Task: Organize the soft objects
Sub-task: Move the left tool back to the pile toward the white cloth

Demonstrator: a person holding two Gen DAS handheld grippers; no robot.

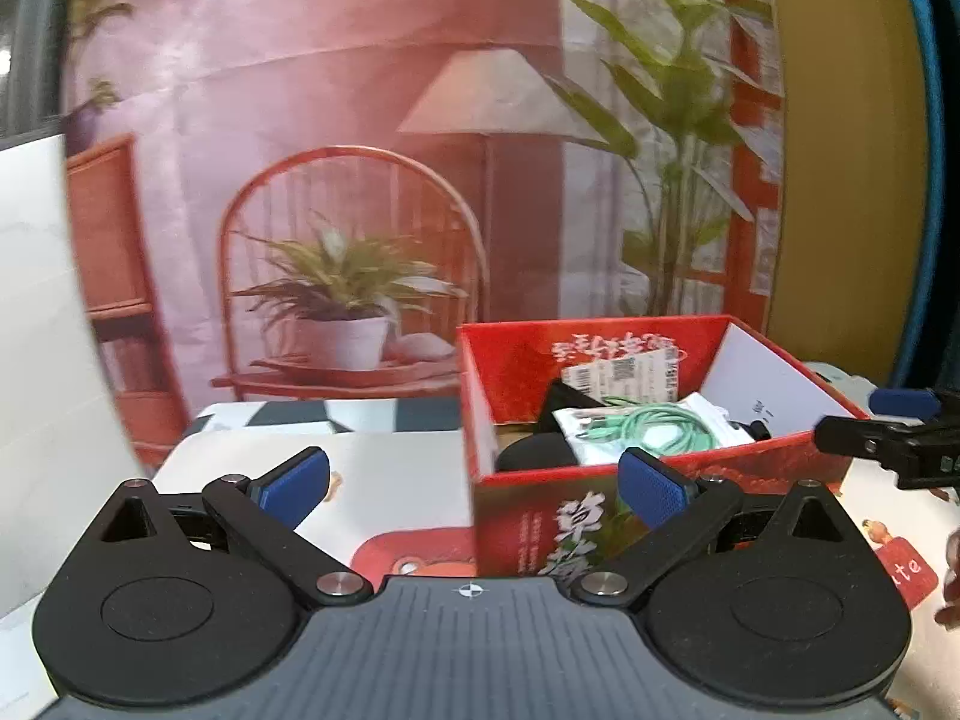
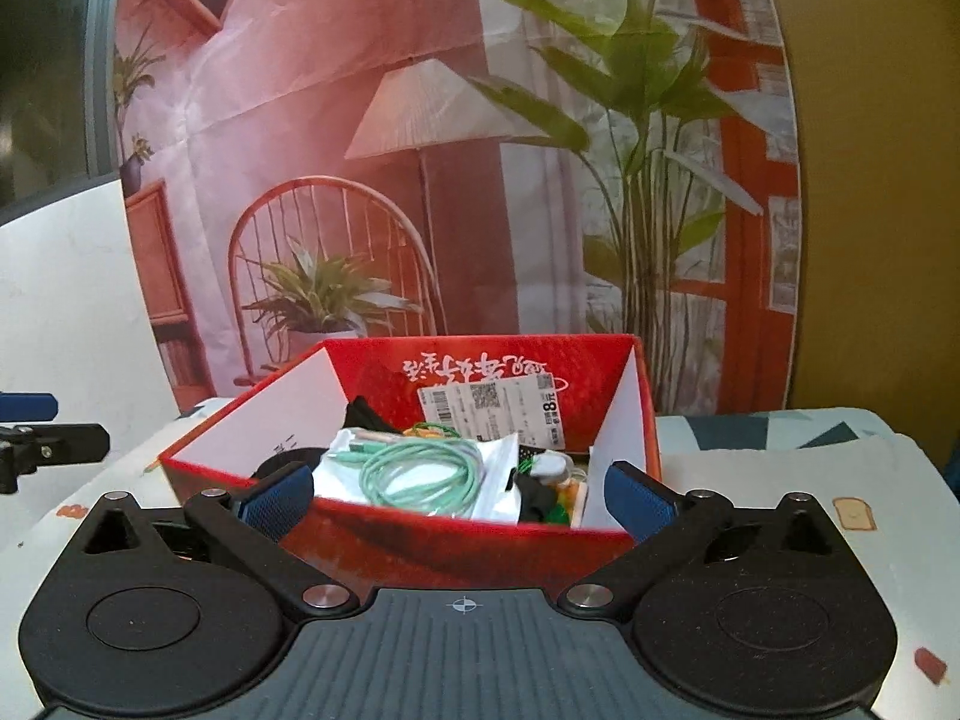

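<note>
A red cardboard box (image 1: 600,480) (image 2: 420,546) stands open on the table. Inside it lie a coiled green cable in a clear bag (image 1: 654,429) (image 2: 420,471), dark soft items (image 1: 534,450) (image 2: 282,462) and small bits at the right corner (image 2: 552,480). My left gripper (image 1: 474,489) hangs open in front of the box's left corner, nothing between its blue pads. My right gripper (image 2: 459,495) is open too, facing the box's near wall, empty. In the left wrist view the right gripper's finger (image 1: 888,432) shows at the right edge.
A printed backdrop with a lamp, chair and plants hangs behind the table (image 2: 780,480). The table cover carries cartoon prints (image 1: 408,552). A white panel (image 1: 36,360) stands at the left. The left gripper's finger (image 2: 48,444) pokes in at the left of the right wrist view.
</note>
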